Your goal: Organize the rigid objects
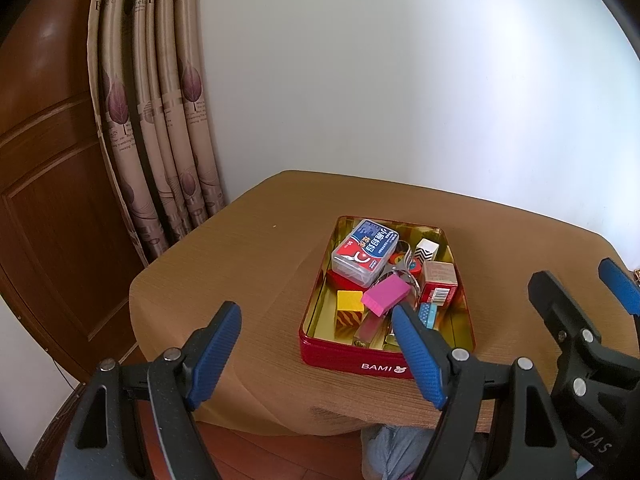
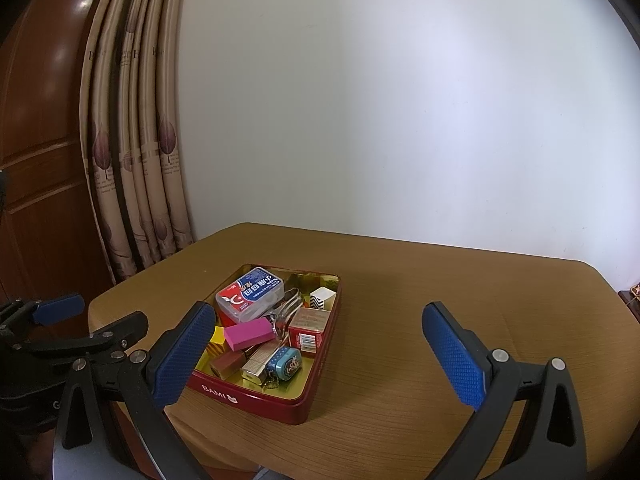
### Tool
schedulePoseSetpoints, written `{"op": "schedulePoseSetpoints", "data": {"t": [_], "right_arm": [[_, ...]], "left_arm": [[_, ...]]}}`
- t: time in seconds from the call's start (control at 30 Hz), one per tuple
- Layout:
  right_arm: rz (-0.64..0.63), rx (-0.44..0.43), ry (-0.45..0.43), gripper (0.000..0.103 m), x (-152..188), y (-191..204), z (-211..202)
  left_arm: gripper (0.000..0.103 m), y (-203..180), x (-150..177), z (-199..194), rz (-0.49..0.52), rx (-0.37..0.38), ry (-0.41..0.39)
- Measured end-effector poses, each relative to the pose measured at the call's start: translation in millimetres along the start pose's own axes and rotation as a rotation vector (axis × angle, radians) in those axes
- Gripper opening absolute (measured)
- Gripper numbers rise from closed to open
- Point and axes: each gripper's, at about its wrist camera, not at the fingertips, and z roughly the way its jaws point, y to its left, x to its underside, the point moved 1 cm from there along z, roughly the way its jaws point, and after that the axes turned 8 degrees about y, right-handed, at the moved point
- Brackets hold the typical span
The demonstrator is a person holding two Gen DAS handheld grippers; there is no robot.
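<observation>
- A red tin (image 1: 352,354) marked "BAMI" sits open on the brown table (image 1: 256,264), its short front wall close to the table's near edge and its length running toward the far edge by the wall.
- The tin's gold-lined inside holds a heap of small things.
- At the tin's far left corner a clear plastic box with a blue and red label (image 1: 366,251) lies tilted on top of the others.
- A white block with black zigzag stripes (image 1: 426,249) stands toward the far right corner, and a small red and tan carton with a barcode (image 1: 439,282) is just in front of it by the right wall.
- A pink eraser-like block (image 1: 386,294) rests across the middle of the heap; a yellow cube (image 1: 350,301) is just left of it, by the left wall.
- Metal nail clippers (image 2: 290,304) lie between the plastic box and the carton.
- Near the tin's front wall are a brown block (image 2: 227,363), a silvery ridged piece (image 2: 259,362) and a small blue dotted tin (image 2: 285,364).
- The left tongs (image 1: 316,322) are spread wide and grasp nothing, hanging over the near edge with the right finger in front of the tin's near end.
- The right tongs (image 2: 318,322) are likewise spread wide with nothing between them, near the same edge, just beside the left tongs.
- A patterned curtain (image 1: 160,128) hangs past the table's far left corner, beside a wooden door (image 1: 52,184).
</observation>
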Motion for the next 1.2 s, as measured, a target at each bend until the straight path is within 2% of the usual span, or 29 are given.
{"op": "schedulePoseSetpoints", "data": {"t": [0.57, 0.9, 1.2], "right_arm": [[0.006, -0.006, -0.005, 0.103, -2, 0, -1], [0.009, -0.016, -0.03, 0.103, -7, -1, -11], [0.008, -0.017, -0.036, 0.103, -8, -1, -13]], "left_arm": [[0.081, 2, 0, -2, 0.005, -0.006, -0.013], [0.081, 5, -2, -13, 0.004, -0.024, -0.057], [0.081, 5, -3, -14, 0.007, -0.027, -0.055]]}}
